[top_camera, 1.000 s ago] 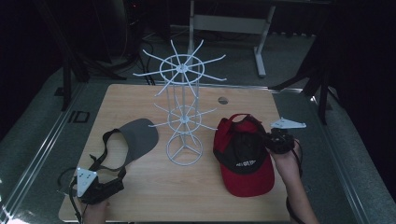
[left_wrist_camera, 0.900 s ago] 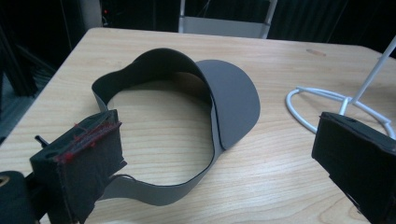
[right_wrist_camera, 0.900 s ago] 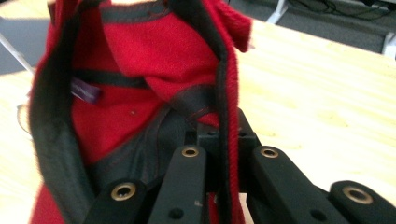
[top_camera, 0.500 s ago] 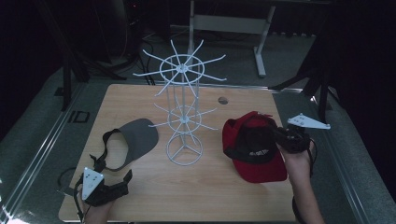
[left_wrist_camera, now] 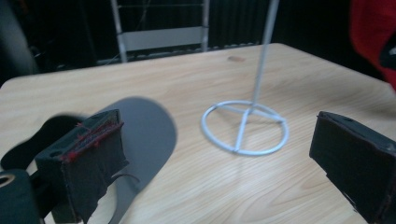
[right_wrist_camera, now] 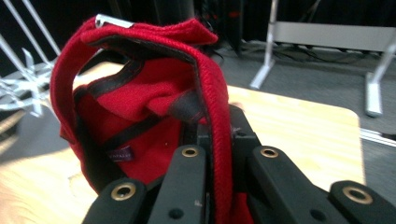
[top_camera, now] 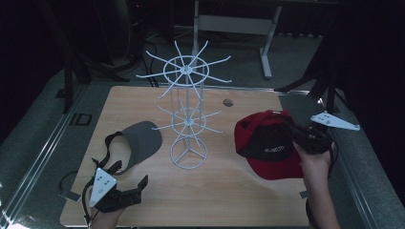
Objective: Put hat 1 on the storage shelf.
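Note:
A red cap (top_camera: 267, 143) hangs above the right side of the table, with my right gripper (top_camera: 297, 135) shut on its rim. In the right gripper view the red cap (right_wrist_camera: 144, 98) fills the middle, its edge pinched between the black jaws of my right gripper (right_wrist_camera: 217, 154). A grey visor (top_camera: 138, 140) lies flat on the table's left half. My left gripper (top_camera: 136, 188) hovers near the front left corner, open and holding nothing. In the left gripper view the grey visor (left_wrist_camera: 140, 135) lies under the left finger (left_wrist_camera: 84, 158).
A white wire hat rack (top_camera: 188, 114) stands at the table's middle, its ring base (left_wrist_camera: 245, 126) just ahead of my left gripper. The wooden table (top_camera: 224, 200) has a small hole (top_camera: 228, 102) at the back. A metal frame (top_camera: 229, 24) stands behind.
My right gripper has lifted the red cap off the table and carried it right. My left gripper has risen and drawn away from the visor toward the front edge.

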`<act>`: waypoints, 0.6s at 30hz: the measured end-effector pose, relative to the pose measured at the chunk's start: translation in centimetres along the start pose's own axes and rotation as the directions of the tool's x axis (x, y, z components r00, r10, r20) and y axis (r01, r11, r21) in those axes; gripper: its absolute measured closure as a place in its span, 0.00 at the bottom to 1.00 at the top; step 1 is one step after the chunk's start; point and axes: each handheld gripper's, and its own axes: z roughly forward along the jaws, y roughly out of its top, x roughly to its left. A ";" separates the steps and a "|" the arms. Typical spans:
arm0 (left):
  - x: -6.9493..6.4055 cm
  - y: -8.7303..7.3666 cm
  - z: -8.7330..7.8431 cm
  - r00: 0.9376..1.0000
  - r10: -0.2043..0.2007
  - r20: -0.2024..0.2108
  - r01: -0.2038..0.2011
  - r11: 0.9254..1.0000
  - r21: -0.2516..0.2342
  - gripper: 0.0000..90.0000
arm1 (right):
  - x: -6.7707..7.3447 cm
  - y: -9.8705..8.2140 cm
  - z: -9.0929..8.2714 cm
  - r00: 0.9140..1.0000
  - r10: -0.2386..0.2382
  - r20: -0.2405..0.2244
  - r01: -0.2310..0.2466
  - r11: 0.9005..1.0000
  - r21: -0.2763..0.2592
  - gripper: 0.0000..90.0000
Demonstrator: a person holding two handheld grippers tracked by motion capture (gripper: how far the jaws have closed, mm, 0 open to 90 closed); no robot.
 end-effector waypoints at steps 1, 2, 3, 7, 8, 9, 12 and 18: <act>-0.3 0.5 -0.1 1.000 0.009 0.007 -0.009 1.000 -0.004 0.04 | 0.1 0.1 -0.2 1.000 0.004 -0.008 -0.005 1.000 -0.009 0.97; -0.6 1.0 -0.2 1.000 0.011 0.021 -0.011 1.000 -0.014 0.04 | 0.2 0.1 -0.3 1.000 0.007 -0.011 -0.007 1.000 -0.018 0.97; -0.9 1.5 -0.2 0.999 0.012 0.029 -0.011 1.000 -0.021 0.04 | 0.4 0.2 -0.4 1.000 0.012 -0.019 -0.013 1.000 -0.025 0.97; -2.2 3.2 0.0 0.997 0.030 0.072 -0.027 0.999 -0.041 0.04 | 1.0 0.5 -0.9 1.000 0.014 -0.024 -0.014 0.999 -0.036 0.97; -2.5 3.6 0.1 0.996 0.033 0.083 -0.029 0.998 -0.046 0.04 | 1.1 0.6 -1.0 1.000 0.011 -0.023 -0.012 0.999 -0.037 0.97; -2.8 4.0 0.3 0.995 0.040 0.094 -0.035 0.998 -0.051 0.04 | 1.2 0.7 -1.2 1.000 0.008 -0.022 -0.009 0.999 -0.037 0.97; -3.8 5.1 0.8 0.989 0.056 0.136 -0.048 0.997 -0.063 0.04 | 1.5 0.9 -1.5 1.000 -0.001 -0.031 0.000 0.999 -0.041 0.97; -5.9 7.2 2.0 0.970 0.101 0.223 -0.080 0.992 -0.098 0.04 | 2.1 1.3 -2.0 0.999 -0.008 -0.033 0.007 0.999 -0.041 0.97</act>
